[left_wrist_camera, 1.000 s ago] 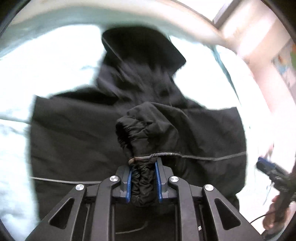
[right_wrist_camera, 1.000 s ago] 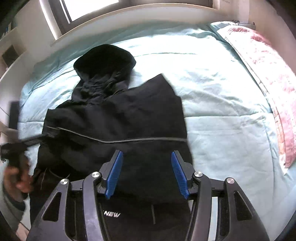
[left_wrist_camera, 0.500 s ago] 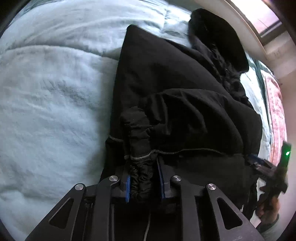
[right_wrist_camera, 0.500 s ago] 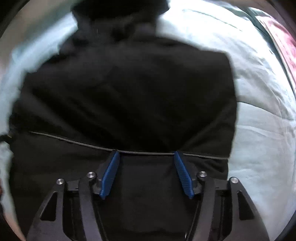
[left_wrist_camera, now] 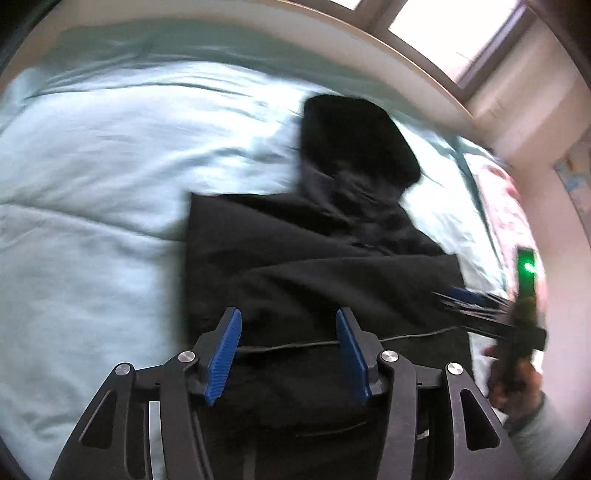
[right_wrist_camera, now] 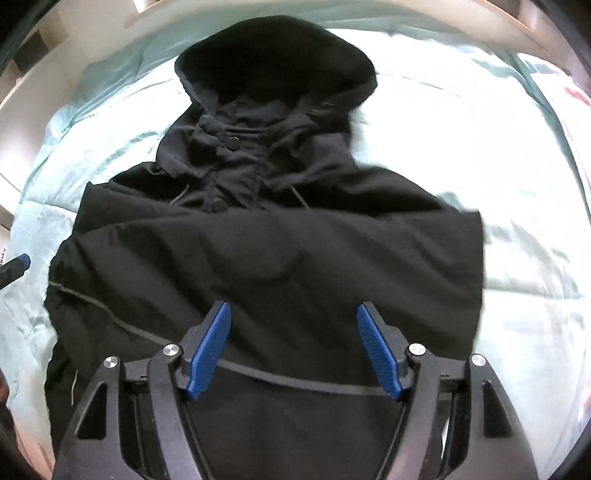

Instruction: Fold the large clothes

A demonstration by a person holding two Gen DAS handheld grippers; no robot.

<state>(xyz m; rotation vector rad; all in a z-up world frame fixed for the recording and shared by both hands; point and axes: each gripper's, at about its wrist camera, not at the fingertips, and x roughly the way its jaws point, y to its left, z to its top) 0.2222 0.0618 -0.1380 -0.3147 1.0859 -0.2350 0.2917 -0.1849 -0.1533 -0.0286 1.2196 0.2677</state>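
Observation:
A black hooded jacket (left_wrist_camera: pixel 314 258) (right_wrist_camera: pixel 277 240) lies flat on the bed, front up, with its sleeves folded in across the body and its hood (right_wrist_camera: pixel 273 62) toward the headboard. My left gripper (left_wrist_camera: pixel 287 314) hovers over the jacket's lower left part. Its jaws are opening and there is no cloth between the blue pads. My right gripper (right_wrist_camera: pixel 293 306) hangs over the lower middle of the jacket, jaws opening, with nothing between them. In the left wrist view the right gripper (left_wrist_camera: pixel 461 295) shows at the jacket's right edge, held by a hand (left_wrist_camera: pixel 517 384).
A light teal duvet (left_wrist_camera: pixel 92 184) (right_wrist_camera: pixel 480 147) covers the bed around the jacket. A pink floral cover (left_wrist_camera: pixel 506 206) lies along the right side. A pale ledge (left_wrist_camera: pixel 332 48) and a window (left_wrist_camera: pixel 443 33) run behind the head of the bed.
My left gripper has let go of the sleeve cuff and opened; the sleeve now lies on the jacket. My right gripper opened wider and sank closer over the jacket.

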